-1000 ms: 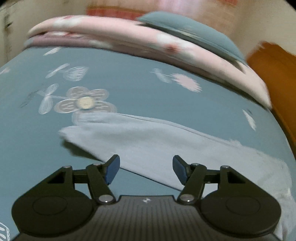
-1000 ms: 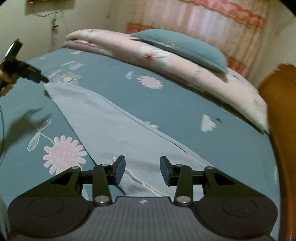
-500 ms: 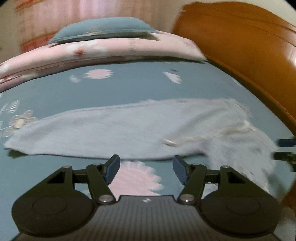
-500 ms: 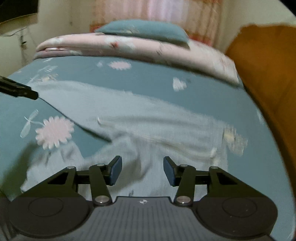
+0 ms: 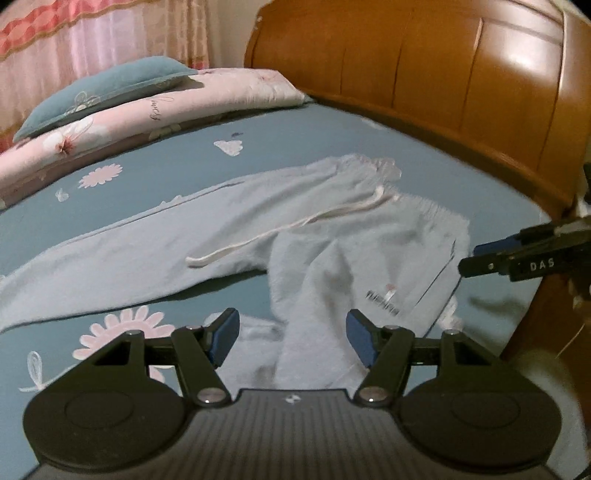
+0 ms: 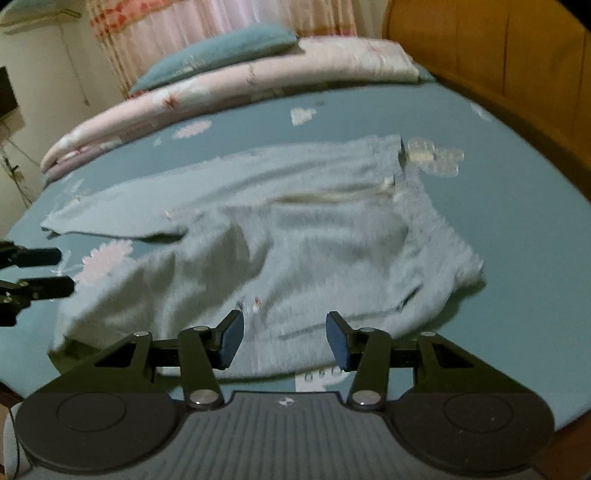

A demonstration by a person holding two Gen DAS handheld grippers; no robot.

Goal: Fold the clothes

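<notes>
Light blue sweatpants (image 5: 229, 229) lie spread on the teal flowered bedsheet (image 5: 332, 133), one leg stretched left, the other crumpled toward me, a white drawstring (image 5: 288, 229) across the waist. My left gripper (image 5: 291, 341) hovers open over the near crumpled leg, holding nothing. In the right wrist view the same sweatpants (image 6: 295, 229) fill the middle. My right gripper (image 6: 284, 341) stands open above the hip near the small logo (image 6: 255, 304). Each gripper shows in the other's view: the right gripper (image 5: 472, 260) at the waistband's right edge, the left gripper (image 6: 55, 271) at the left.
A folded pink floral quilt (image 5: 166, 107) with a teal pillow (image 5: 99, 92) on top lies along the far side of the bed. A wooden headboard (image 5: 461, 74) bounds the right. Curtains (image 6: 166, 33) hang behind.
Both views have swung right toward the headboard and waistband. The left gripper moved from the leg's end to the crumpled near leg. Both grippers stayed open.
</notes>
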